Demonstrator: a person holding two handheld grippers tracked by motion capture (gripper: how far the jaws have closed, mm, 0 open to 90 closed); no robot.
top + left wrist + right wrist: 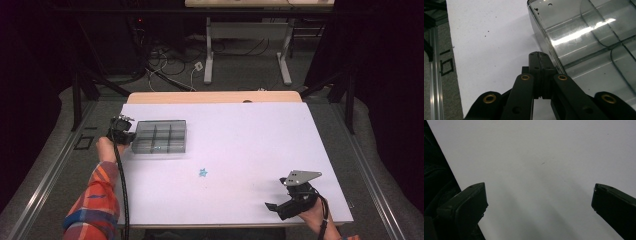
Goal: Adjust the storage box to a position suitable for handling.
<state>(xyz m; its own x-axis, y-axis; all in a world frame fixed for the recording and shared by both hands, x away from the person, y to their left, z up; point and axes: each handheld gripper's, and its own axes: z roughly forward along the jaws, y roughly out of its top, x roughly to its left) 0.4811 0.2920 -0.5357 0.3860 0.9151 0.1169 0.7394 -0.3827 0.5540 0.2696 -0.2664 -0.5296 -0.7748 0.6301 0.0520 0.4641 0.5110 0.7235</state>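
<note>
A clear plastic compartment box (160, 121) lies at the left of the white table (260, 130). My left gripper (131, 136) sits at the box's left end with its jaws pressed together and nothing between them. In the left gripper view the left gripper (539, 54) has its tips against the outside of the box wall (543, 42). A small blue star-shaped piece (202, 172) lies alone mid-table. My right gripper (276, 194) rests near the front right corner, open. In its own view the right gripper (539, 195) has bare table between its jaws.
The box's compartments look empty from above. Black frame posts and a grey rail (55, 165) run along the table's left side. Cables and desk legs (209, 55) stand on the floor beyond the far edge. The person's striped sleeve (97, 200) enters at bottom left.
</note>
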